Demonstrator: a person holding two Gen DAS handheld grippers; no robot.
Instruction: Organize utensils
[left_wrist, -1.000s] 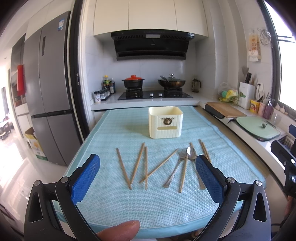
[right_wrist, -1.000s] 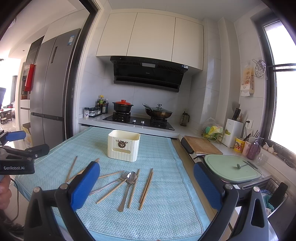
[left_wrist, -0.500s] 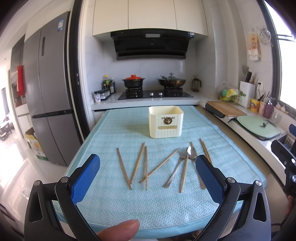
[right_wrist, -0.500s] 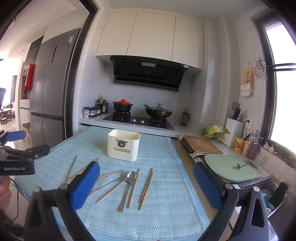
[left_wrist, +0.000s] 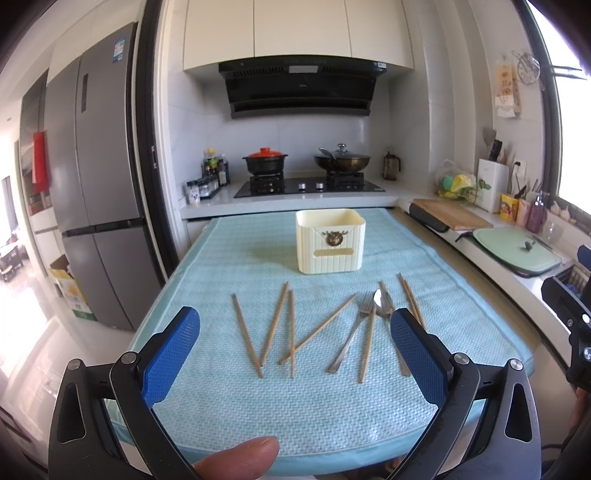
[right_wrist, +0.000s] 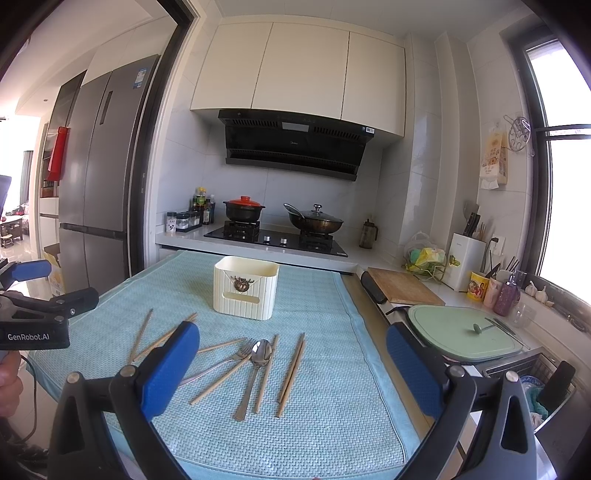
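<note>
Several wooden chopsticks (left_wrist: 273, 328) (right_wrist: 291, 369), a metal fork (left_wrist: 352, 336) (right_wrist: 221, 363) and a metal spoon (left_wrist: 378, 301) (right_wrist: 258, 363) lie scattered on a light blue mat (left_wrist: 295, 402) (right_wrist: 317, 435). Behind them a cream utensil holder (left_wrist: 330, 245) (right_wrist: 245, 287) stands upright. My left gripper (left_wrist: 295, 347) hangs open over the mat's near edge, nothing between its blue pads. My right gripper (right_wrist: 293, 363) is open too, held above the mat's right side, short of the utensils. The left gripper's body (right_wrist: 35, 321) shows at the left of the right wrist view.
A stove with a red-lidded pot (left_wrist: 265, 160) and a wok (left_wrist: 341, 159) stands behind the table. On the right counter are a wooden cutting board (right_wrist: 400, 290), a green lid (right_wrist: 465, 332) and a knife block (right_wrist: 466, 262). A grey fridge (left_wrist: 99, 184) stands left.
</note>
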